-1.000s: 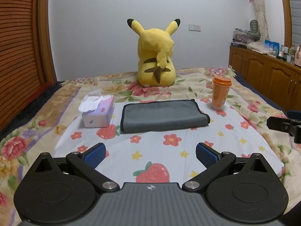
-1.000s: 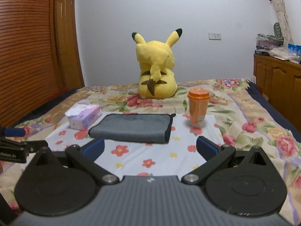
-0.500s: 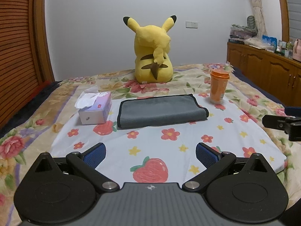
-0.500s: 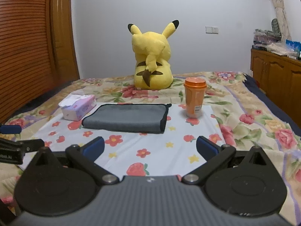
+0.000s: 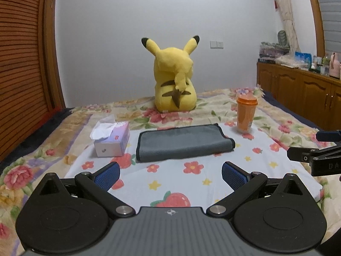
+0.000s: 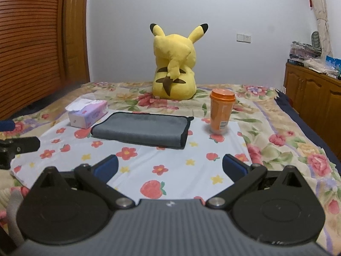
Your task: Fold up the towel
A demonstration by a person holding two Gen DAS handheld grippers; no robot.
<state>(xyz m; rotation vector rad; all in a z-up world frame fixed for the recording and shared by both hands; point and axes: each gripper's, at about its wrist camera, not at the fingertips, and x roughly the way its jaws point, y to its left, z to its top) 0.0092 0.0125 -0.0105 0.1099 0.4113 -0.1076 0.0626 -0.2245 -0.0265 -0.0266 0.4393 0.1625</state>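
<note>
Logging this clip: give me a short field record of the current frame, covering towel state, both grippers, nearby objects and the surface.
towel: grey towel, lying folded flat on the floral sheet, touched by neither gripper
left gripper: open, holding nothing, short of the towel
right gripper: open, holding nothing, short of the towel
left of towel: tissue box, a tissue sticking out
right of towel: orange cup, upright, lid on
behind towel: Pikachu plush, back to the cameras
task stage: towel appears already folded
</note>
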